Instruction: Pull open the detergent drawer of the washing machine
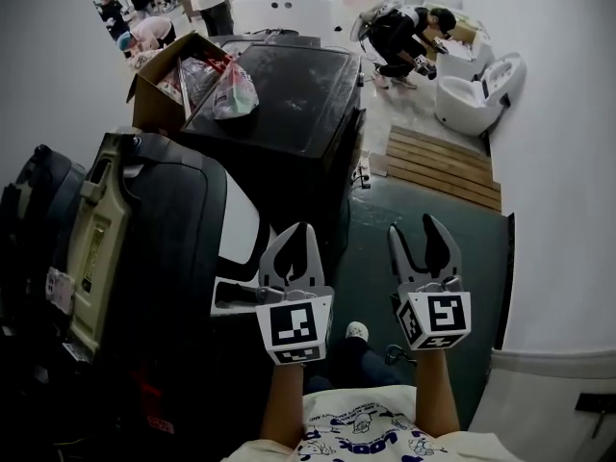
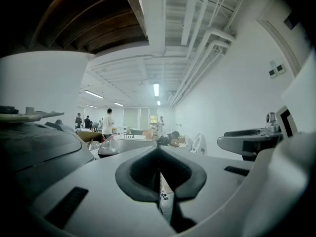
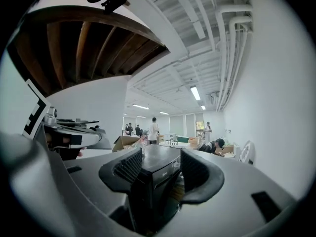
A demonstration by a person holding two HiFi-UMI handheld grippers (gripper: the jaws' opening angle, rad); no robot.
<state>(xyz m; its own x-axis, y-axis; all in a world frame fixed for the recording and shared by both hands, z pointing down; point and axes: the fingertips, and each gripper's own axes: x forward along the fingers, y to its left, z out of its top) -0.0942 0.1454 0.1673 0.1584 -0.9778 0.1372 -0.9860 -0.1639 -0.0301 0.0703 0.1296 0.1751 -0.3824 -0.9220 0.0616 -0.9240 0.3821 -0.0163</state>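
Two black machines stand ahead of me. The far black machine (image 1: 279,94) has a flat glossy top. The near black machine (image 1: 164,229) is at the left, and a long beige tray-like part (image 1: 96,248) sits on its left side; I cannot tell whether that part is the drawer. My left gripper (image 1: 307,229) is held in the air beside the near machine's right edge, its jaws shut on nothing (image 2: 159,167). To its right, over the green floor, my right gripper (image 1: 421,243) stands open and empty. In the right gripper view the far black machine (image 3: 160,162) shows between the open pads (image 3: 197,169).
A cardboard box (image 1: 154,85) with plastic bags (image 1: 231,89) rests on the far machine's left side. A wooden pallet (image 1: 443,166) lies on the floor at the right, near white fixtures (image 1: 476,89) and a crouching person (image 1: 404,37). A white wall (image 1: 568,210) closes the right side.
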